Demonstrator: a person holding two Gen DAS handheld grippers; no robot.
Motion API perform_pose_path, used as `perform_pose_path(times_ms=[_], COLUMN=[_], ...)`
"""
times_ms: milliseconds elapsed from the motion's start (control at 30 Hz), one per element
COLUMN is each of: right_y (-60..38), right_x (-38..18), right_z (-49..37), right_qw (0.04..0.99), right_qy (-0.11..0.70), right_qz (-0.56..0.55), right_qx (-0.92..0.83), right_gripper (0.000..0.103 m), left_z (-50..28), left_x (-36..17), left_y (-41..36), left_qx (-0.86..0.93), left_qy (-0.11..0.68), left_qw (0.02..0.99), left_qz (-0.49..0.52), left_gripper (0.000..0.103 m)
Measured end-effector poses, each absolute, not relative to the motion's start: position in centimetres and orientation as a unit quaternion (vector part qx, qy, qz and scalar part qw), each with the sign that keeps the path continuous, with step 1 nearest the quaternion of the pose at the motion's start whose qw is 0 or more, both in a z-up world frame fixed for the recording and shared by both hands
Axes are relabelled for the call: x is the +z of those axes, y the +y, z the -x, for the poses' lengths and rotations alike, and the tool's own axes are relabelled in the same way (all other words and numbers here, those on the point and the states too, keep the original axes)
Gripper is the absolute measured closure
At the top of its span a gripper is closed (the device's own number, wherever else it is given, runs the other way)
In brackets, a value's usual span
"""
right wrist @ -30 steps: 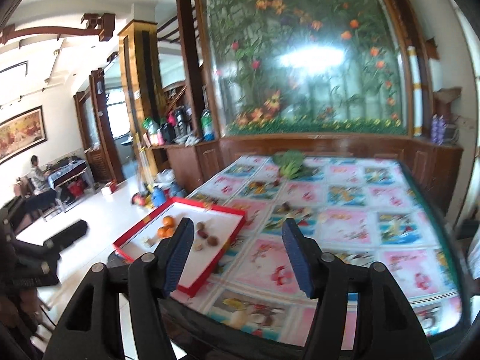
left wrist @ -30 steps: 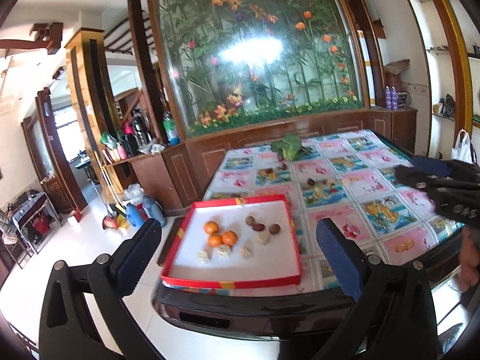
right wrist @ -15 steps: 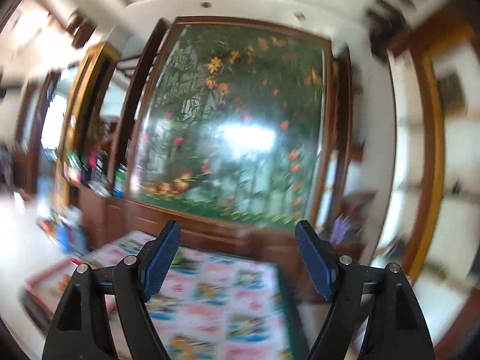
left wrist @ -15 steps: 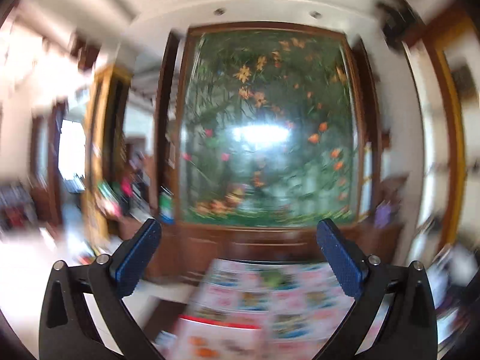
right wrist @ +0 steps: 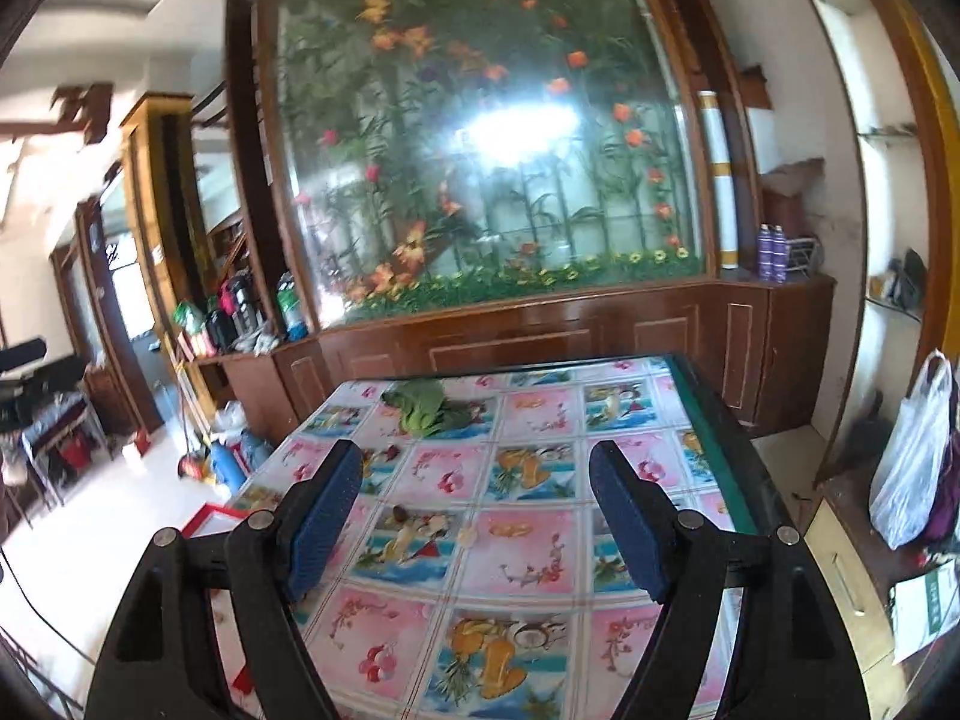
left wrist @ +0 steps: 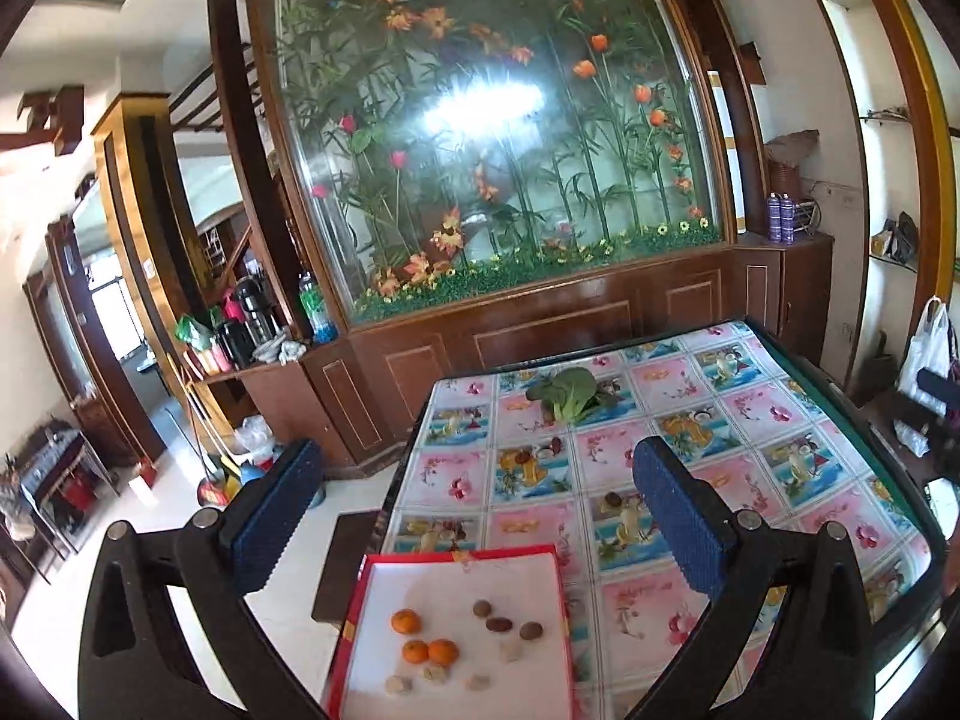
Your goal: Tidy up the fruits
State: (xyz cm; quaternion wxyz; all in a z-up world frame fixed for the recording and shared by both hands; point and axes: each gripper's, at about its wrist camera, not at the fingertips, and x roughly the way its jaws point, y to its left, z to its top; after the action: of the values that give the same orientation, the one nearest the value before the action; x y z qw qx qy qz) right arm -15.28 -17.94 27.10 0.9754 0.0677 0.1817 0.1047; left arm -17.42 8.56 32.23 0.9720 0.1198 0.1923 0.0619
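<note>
Behind everything, a tall curved glass display case (left wrist: 492, 138) full of artificial bamboo and orange and red flowers, set on dark wooden cabinets (left wrist: 540, 330). In front, a dark-framed table under a glossy patchwork tablecloth (left wrist: 708, 456) of pink floral and blue fruit-print squares; same cloth (right wrist: 528, 540) filling the right wrist view.

At the near left corner of the table, a shallow red-rimmed square tray with a white floor (left wrist: 456, 600); only its red corner (right wrist: 210, 513) visible past the left finger in the right view. At the far end of the cloth, a bunch of green leafy vegetable (left wrist: 567, 393), lying flat, well apart from the tray; seen again (right wrist: 423, 405) in the right view.

Left gripper (left wrist: 480, 516) held above the near table edge, jaws spread wide, nothing between the blue pads (left wrist: 675, 516). Right gripper (right wrist: 477, 516) likewise wide open and empty, over the middle of the cloth.

Inside the tray, three small orange tangerines (left wrist: 426, 642) clustered toward the left, two of them touching. Just right of them, four small brown rounded fruits (left wrist: 499, 623) in a loose group. Along the near side, several pale beige lumps (left wrist: 435, 675), too small to identify. Loose on the cloth, a small brown fruit (left wrist: 612, 499) beside the right finger of the left gripper, another dark one (left wrist: 555, 444) farther up, and a pale round piece (right wrist: 467, 536) between the right gripper's fingers.
</note>
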Motion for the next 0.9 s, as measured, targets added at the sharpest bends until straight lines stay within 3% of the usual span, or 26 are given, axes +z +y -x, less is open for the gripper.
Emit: perform_pose_path(times_ms=[333, 633, 767, 900], right_y=[-29.2, -30.7, -29.3, -26.4], right_x=[35.1, 44.8, 46.1, 43.3], right_z=[21.0, 27.9, 27.2, 24.2], right_qw=[0.980, 0.990, 0.993, 0.997], right_qy=[0.077, -0.040, -0.040, 0.012], right_qz=[-0.180, -0.138, -0.111, -0.070], right_qx=[0.049, 0.004, 0.008, 0.040], right_gripper=[0.025, 0.025, 0.024, 0.024], left_z=[20.9, 29.9, 31.8, 29.3], left_x=[41.1, 52.3, 54.2, 52.2], left_y=[3.3, -4.2, -6.0, -5.1], left_qx=[0.011, -0.120, -0.137, -0.135], left_qy=[0.123, 0.039, 0.021, 0.049], left_qw=[0.987, 0.989, 0.987, 0.988], left_qz=[-0.104, -0.080, -0.082, -0.048], left_gripper=[0.000, 0.000, 0.000, 0.000])
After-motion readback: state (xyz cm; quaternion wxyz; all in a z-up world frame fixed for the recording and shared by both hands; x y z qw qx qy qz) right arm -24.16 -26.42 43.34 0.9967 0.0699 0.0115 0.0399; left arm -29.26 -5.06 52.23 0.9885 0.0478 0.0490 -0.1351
